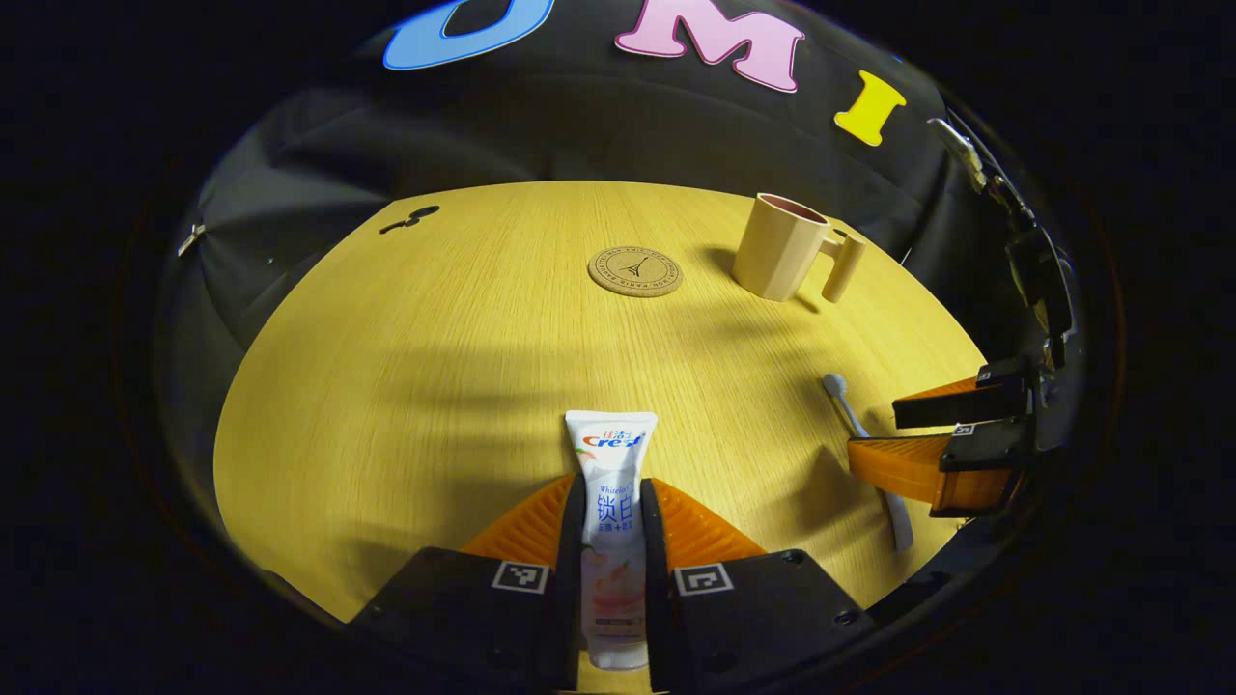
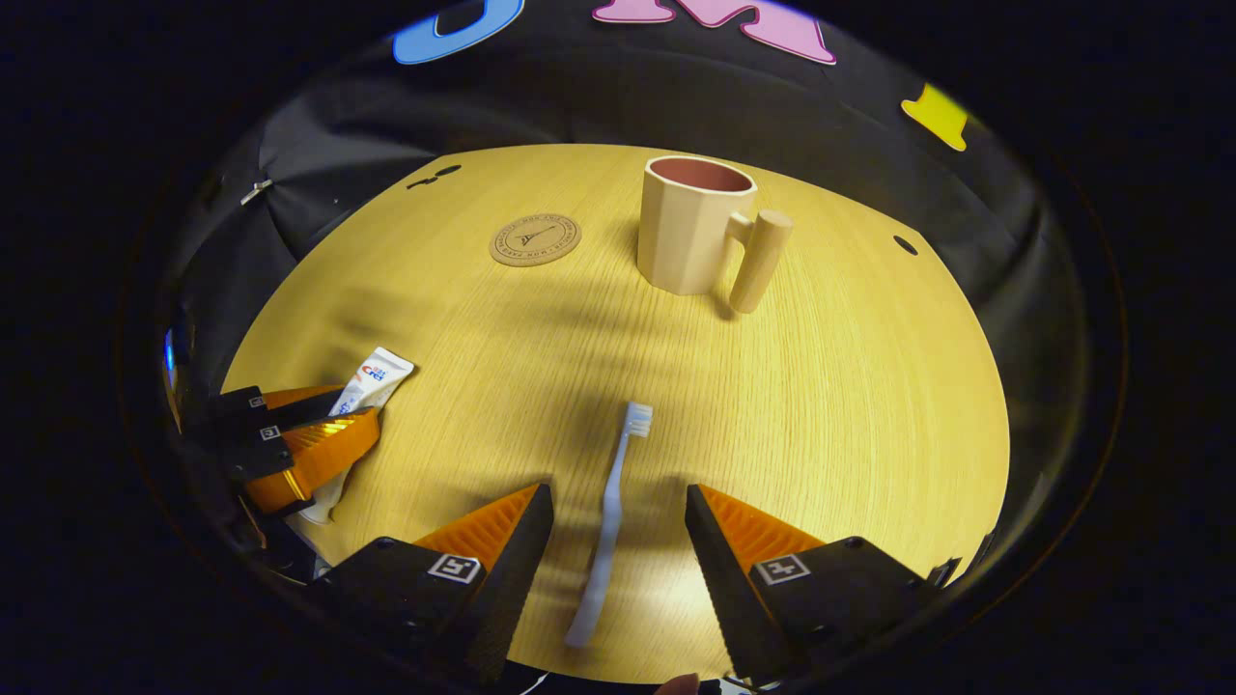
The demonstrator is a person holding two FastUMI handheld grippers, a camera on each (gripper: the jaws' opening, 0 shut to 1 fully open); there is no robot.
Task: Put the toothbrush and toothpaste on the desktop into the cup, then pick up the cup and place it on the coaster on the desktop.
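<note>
While left tool (image 1: 613,502) clamps toothpaste (image 1: 611,483), cap hidden

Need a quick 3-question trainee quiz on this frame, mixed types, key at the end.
1. True or false: the left gripper is shut on the toothpaste.
2. The toothbrush lies: A) in the cup B) on the desktop, between the open fingers of the right gripper C) on the coaster.
3. Fill in: the cup stands upright beside the ___, not on it.

Key: 1 true; 2 B; 3 coaster.
</note>
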